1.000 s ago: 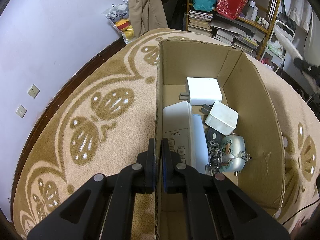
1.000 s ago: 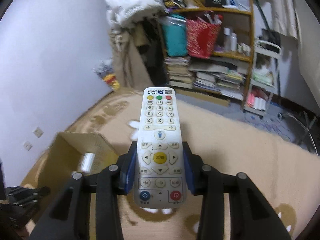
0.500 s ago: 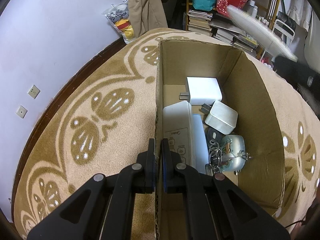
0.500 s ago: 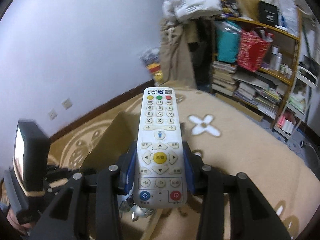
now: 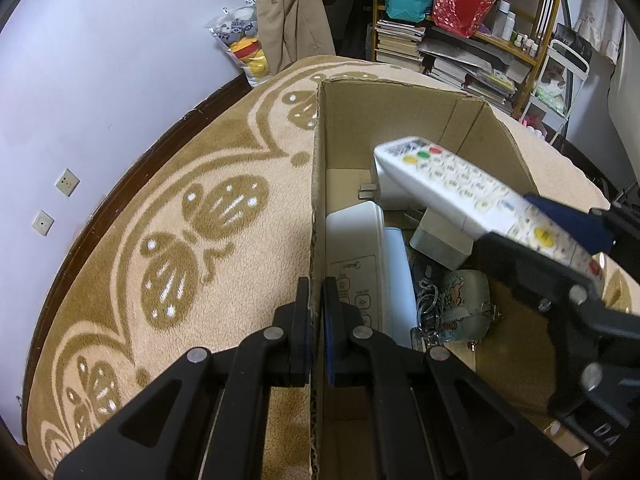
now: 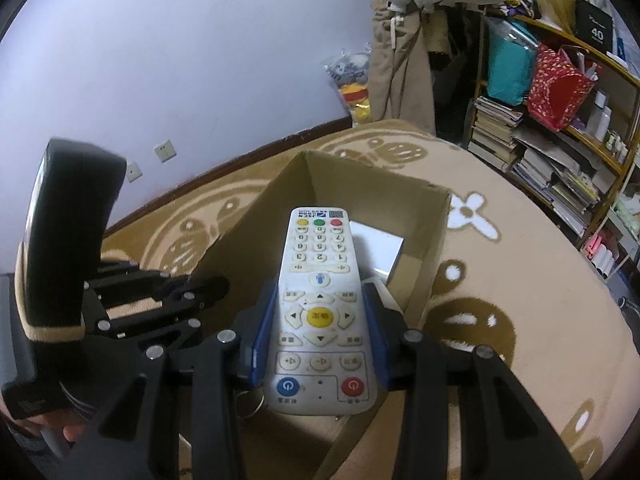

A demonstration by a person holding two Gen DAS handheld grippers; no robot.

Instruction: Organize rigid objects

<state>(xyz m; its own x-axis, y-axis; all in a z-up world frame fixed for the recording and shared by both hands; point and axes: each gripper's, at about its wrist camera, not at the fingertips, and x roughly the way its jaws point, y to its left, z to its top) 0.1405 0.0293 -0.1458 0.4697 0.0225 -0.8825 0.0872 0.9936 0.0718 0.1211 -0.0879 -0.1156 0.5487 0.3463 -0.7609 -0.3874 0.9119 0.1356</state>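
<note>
The right gripper (image 6: 320,316) pinches the white remote (image 6: 320,300) by its lower half, nose out over the open cardboard box (image 5: 500,152). The left gripper (image 5: 316,332), pressed together on the box's near wall, steadies it. Best move, I'd judge: lower the remote beside the flat white controller (image 5: 354,256), clear of the chargers, before letting go.
</note>
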